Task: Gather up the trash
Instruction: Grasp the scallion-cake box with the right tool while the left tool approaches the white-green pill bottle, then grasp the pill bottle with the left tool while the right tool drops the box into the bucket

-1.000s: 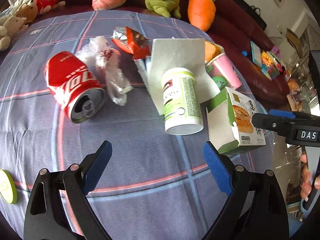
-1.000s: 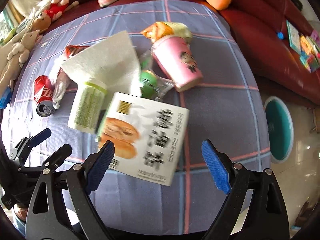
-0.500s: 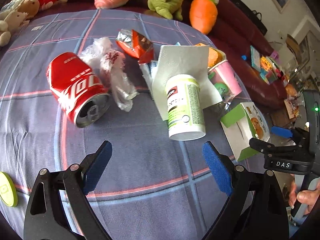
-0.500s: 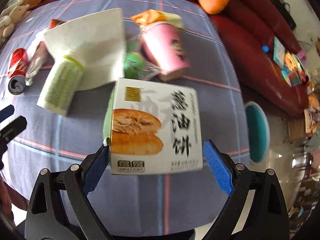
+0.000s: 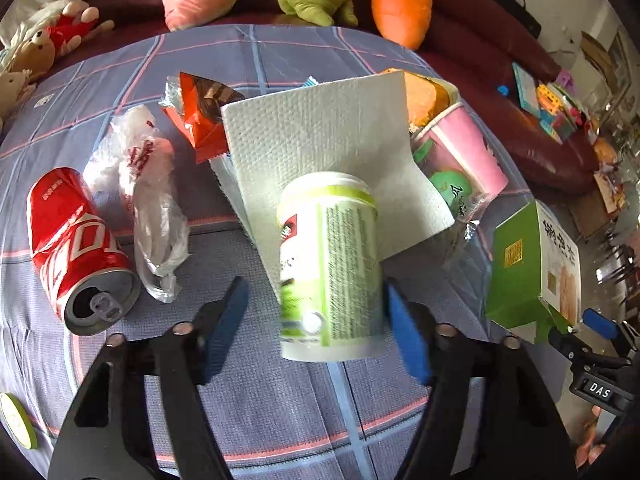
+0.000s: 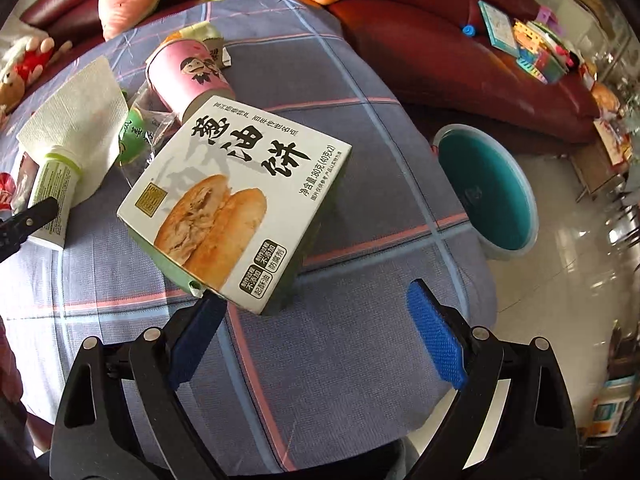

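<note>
Across the frame a plaid tablecloth (image 5: 280,408) carries trash before a maroon sofa (image 6: 440,40). Left gripper (image 5: 316,320) gapes around the green-white bottle (image 5: 330,264); right gripper (image 6: 316,332), wide apart, has its near finger hidden under the pancake box (image 6: 236,216); grip unclear.

The far end of the white-and-green bottle (image 5: 330,264) between the left tongs (image 5: 316,332) is lost against the paper towel (image 5: 320,148), and part of the orange wrapper (image 5: 202,116) behind that is covered by the sheet. Whether the bottle is touched by the pads cannot be told. In the right wrist view, the near corner of the pastry box (image 6: 236,212) is hidden by the left pad of the right tongs (image 6: 316,340), and the red can (image 6: 6,192) far left of them is cut by the edge.
</note>
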`<state>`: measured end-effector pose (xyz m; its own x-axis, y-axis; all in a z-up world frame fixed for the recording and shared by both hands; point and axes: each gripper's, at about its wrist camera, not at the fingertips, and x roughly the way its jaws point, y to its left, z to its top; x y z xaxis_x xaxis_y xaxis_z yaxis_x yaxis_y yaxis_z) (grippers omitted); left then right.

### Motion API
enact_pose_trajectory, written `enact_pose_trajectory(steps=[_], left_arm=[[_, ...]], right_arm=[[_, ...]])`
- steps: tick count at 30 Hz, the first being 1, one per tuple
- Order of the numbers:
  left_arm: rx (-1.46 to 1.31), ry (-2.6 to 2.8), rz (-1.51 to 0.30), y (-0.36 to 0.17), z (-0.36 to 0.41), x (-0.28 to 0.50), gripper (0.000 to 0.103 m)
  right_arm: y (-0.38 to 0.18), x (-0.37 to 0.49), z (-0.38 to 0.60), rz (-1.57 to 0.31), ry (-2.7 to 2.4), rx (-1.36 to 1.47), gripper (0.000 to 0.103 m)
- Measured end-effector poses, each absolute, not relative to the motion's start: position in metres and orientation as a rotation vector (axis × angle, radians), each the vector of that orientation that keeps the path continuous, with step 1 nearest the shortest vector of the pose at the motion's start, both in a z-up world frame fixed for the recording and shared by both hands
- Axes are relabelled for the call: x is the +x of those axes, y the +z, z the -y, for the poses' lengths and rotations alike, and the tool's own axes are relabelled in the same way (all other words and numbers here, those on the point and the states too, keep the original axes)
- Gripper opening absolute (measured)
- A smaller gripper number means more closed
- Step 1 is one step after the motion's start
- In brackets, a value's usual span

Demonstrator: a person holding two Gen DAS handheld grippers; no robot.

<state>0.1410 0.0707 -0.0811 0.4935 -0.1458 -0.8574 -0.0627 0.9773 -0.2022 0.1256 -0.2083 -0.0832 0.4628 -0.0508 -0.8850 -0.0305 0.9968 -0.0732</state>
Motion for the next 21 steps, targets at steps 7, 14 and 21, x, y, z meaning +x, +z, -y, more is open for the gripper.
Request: enact_pose_trajectory(steps=[7, 14, 21], left_arm=[[-0.22, -0.08, -1.062, -0.082, -0.065, 0.125, 0.051], [-0.24, -0.007, -1.086, -0.087, -0.067, 0.126, 0.065], [-0.235, 0.039, -1.053, -0.086, -0.058, 0.122, 0.051]], right_arm=[[-0.092, 0.131, 0.214, -1.037, 0.016, -0.081, 0.064], [-0.09, 0.146, 0.23, -0.998, 0.089, 0.003, 0.006], [-0.055, 0.15, 0.252, -0.951, 0.151, 0.023, 0.005]])
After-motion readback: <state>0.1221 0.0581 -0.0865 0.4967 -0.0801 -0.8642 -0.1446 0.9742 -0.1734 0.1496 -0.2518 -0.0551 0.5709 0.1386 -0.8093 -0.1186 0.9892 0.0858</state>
